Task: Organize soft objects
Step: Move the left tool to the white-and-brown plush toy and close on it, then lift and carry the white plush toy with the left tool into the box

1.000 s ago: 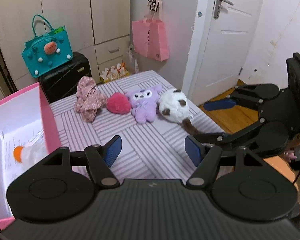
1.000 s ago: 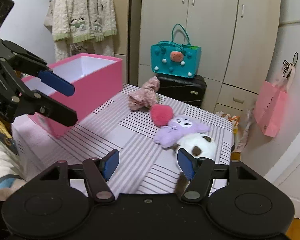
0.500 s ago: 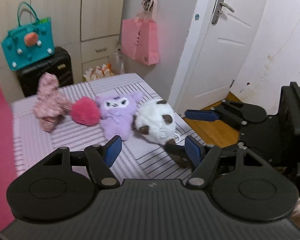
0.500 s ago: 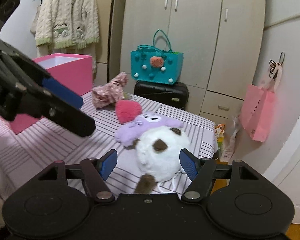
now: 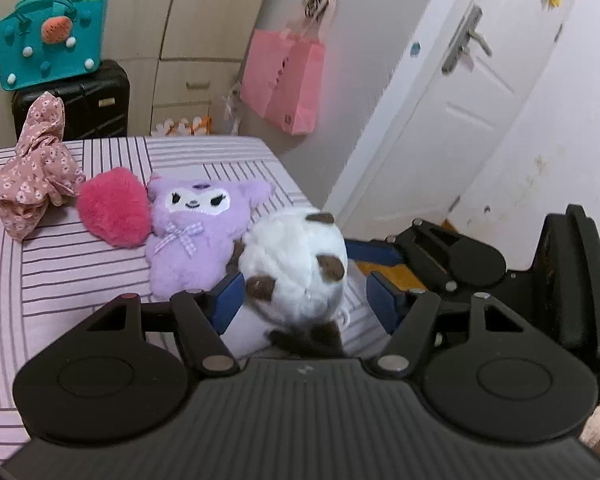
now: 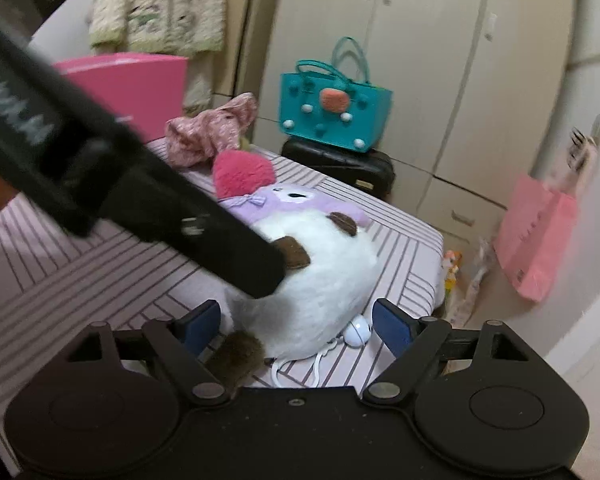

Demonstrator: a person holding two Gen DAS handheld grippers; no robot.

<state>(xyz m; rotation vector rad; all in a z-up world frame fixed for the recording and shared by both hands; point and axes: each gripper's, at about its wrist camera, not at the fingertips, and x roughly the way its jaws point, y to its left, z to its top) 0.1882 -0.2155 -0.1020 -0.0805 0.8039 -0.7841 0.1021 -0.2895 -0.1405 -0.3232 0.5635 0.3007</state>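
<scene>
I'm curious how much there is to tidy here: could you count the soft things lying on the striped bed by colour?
White with brown patches: 1, the round plush
Purple: 1, the plush character with a checked bow
Bright pink: 1, the fluffy heart cushion
Pink with small flowers: 1, the bundled cloth
Total: 4

Round plush (image 5: 296, 264) is sitting between my left gripper's (image 5: 304, 300) fingers; bear plush (image 5: 196, 232), heart cushion (image 5: 114, 210), cloth bundle (image 5: 32, 172) are trailing toward ten o'clock.
</scene>
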